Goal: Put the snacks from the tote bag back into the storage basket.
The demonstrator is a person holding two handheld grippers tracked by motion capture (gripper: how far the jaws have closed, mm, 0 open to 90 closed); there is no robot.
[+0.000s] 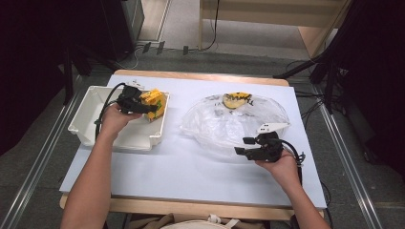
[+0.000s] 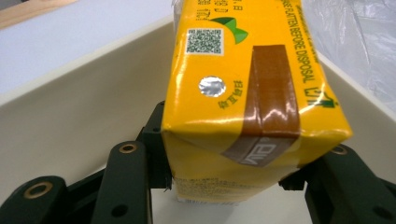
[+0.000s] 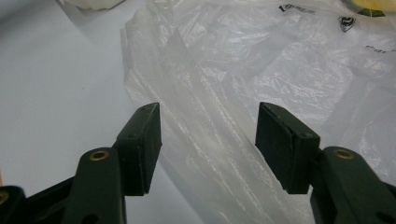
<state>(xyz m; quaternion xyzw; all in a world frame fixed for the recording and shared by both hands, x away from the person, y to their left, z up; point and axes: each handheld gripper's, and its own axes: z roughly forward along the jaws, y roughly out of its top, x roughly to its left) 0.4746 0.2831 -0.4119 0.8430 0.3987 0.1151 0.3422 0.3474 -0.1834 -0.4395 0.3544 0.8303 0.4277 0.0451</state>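
Note:
A yellow drink carton [image 1: 156,101] with a brown stripe hangs at the right end of the white tray [image 1: 90,114]. My left gripper [image 1: 152,109] is shut on it. In the left gripper view both jaws press the sides of the yellow drink carton [image 2: 247,93], with the left gripper [image 2: 229,175] just above the white tray's floor [image 2: 70,121]. My right gripper [image 1: 241,146] stands open at the near edge of a clear plastic bag [image 1: 229,124]. In the right gripper view the plastic bag [image 3: 233,84] lies under and beyond the right gripper [image 3: 208,144], with nothing pinched.
A second yellow pack [image 1: 236,99] lies at the far end of the plastic bag, and its edge [image 3: 369,4] is seen at the top right of the right gripper view. The white sheet [image 1: 191,167] covers the wooden table. Dark stands and cables ring the table.

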